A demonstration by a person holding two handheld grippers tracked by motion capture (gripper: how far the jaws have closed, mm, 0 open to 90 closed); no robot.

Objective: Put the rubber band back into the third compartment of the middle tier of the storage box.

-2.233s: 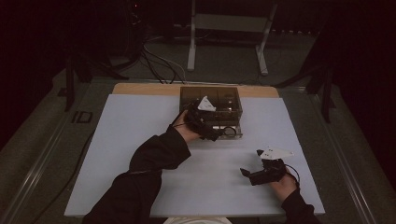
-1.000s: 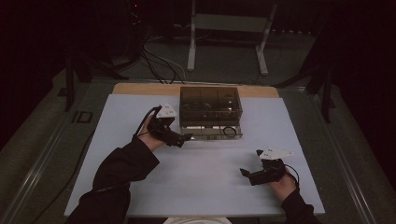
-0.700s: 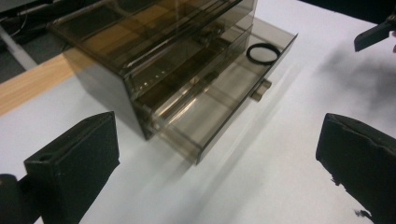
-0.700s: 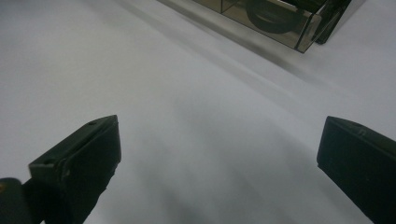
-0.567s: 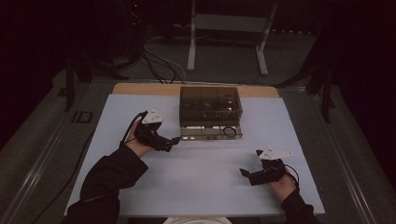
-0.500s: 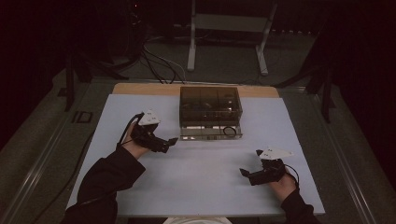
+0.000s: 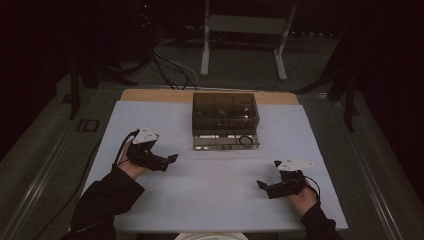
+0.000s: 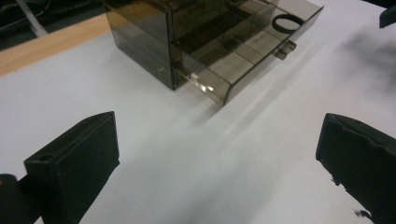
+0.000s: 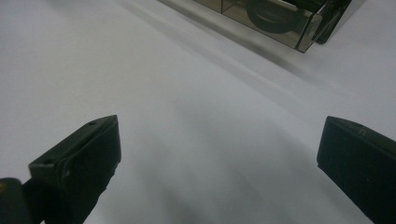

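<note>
A smoky clear plastic drawer box (image 7: 225,112) stands at the back middle of the white table (image 7: 215,200). Its bottom drawer (image 7: 226,142) is pulled out, and a black ring (image 7: 245,140) lies in the drawer's right end. My left gripper (image 7: 169,161) rests low at the left of the box, apart from it, open and holding nothing. In the left gripper view the box (image 8: 154,42), drawer (image 8: 233,65) and ring (image 8: 287,22) lie beyond the open left gripper (image 8: 219,154). My right gripper (image 7: 264,188) sits near the front right, open. The right gripper (image 9: 219,158) faces the ring (image 9: 273,16) in the drawer (image 9: 261,23).
A wooden strip (image 7: 155,95) runs along the table's far edge behind the box. A metal stand (image 7: 245,40) and cables (image 7: 165,65) are on the dark floor beyond. Bare white surface lies between the two grippers.
My left gripper has drawn back from the box, moving left and toward the person. The drawer stays pulled out. The right gripper has not moved.
</note>
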